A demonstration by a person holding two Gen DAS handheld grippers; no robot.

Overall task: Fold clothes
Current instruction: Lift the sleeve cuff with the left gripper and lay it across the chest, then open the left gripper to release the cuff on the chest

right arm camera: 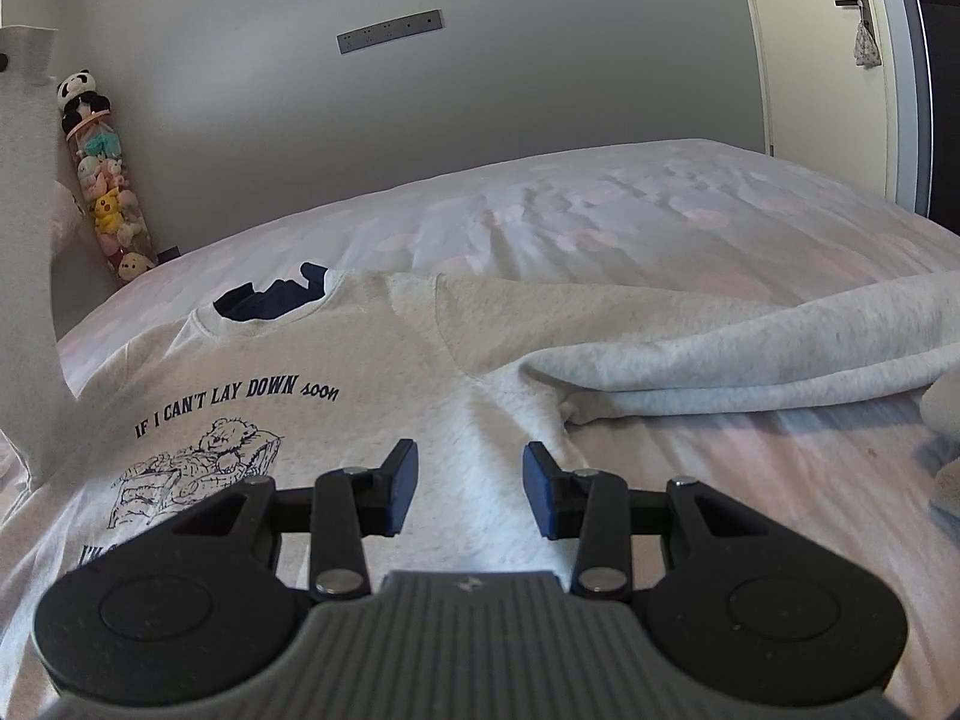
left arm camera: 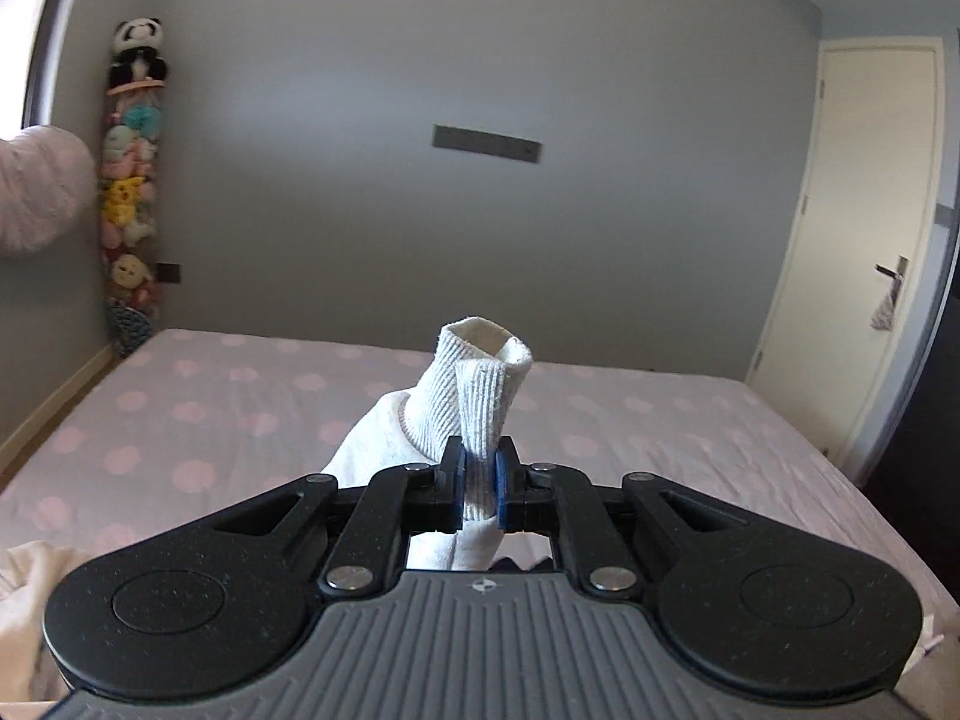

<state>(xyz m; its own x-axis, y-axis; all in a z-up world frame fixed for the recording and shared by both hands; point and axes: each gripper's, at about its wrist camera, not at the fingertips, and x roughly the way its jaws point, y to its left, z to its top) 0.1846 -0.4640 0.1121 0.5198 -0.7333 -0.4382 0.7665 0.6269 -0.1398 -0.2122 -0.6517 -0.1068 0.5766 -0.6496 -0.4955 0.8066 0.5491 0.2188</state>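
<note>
A light grey sweatshirt (right arm camera: 372, 360) with dark printed lettering and a bear drawing lies front up on the bed (right arm camera: 600, 210). My left gripper (left arm camera: 480, 456) is shut on the ribbed cuff (left arm camera: 480, 372) of one sleeve, held up above the bed. In the right wrist view that raised sleeve (right arm camera: 24, 240) rises along the left edge. My right gripper (right arm camera: 471, 468) hovers open just over the sweatshirt's lower chest, with nothing between its pads. The other sleeve (right arm camera: 750, 360) lies folded across the bed to the right. Something dark blue (right arm camera: 270, 300) shows in the neck opening.
The bed (left arm camera: 210, 408) has a pale sheet with pink dots and meets a grey wall. A tall clear tube of soft toys (left arm camera: 129, 192) stands in the left corner. A cream door (left arm camera: 870, 240) is at the right. More pale fabric (left arm camera: 24, 600) lies at the lower left.
</note>
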